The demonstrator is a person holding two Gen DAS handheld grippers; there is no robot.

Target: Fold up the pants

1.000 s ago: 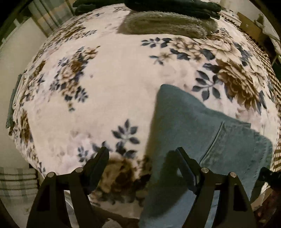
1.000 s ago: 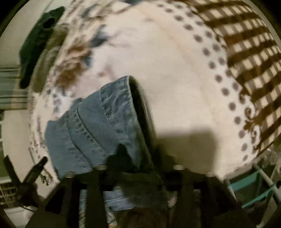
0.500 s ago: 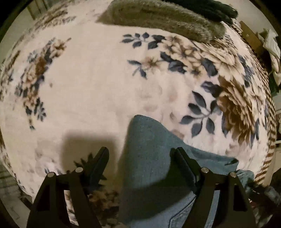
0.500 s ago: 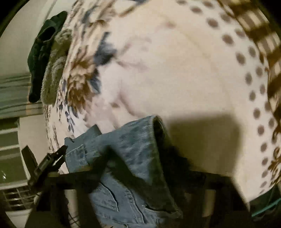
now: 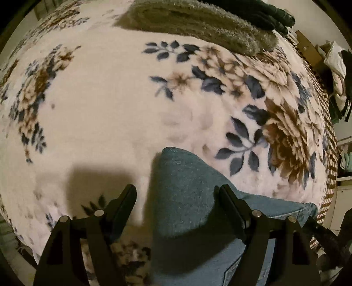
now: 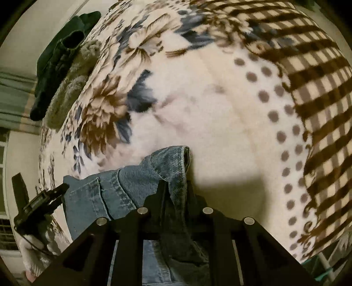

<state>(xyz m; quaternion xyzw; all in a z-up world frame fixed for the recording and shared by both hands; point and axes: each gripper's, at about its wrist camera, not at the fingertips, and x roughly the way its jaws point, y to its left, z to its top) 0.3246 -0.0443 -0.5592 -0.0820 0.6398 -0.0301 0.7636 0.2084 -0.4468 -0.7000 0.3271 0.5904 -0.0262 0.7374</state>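
Note:
Blue denim pants lie on a floral blanket, a folded corner pointing away from me. My left gripper is open, its fingers standing either side of that corner, above the cloth. In the right wrist view my right gripper is shut on the pants' waistband edge, which bunches up between the fingers. The left gripper also shows in the right wrist view, at the pants' far left edge.
A grey fuzzy folded item and a dark green garment lie at the blanket's far side. The blanket has a brown checked border on the right. Clothes hang beyond the bed at right.
Both grippers have moved forward over the blanket, carrying the pants' edge with them. The right gripper's view has steadied and the waistband sits lower in it. The left gripper stays open.

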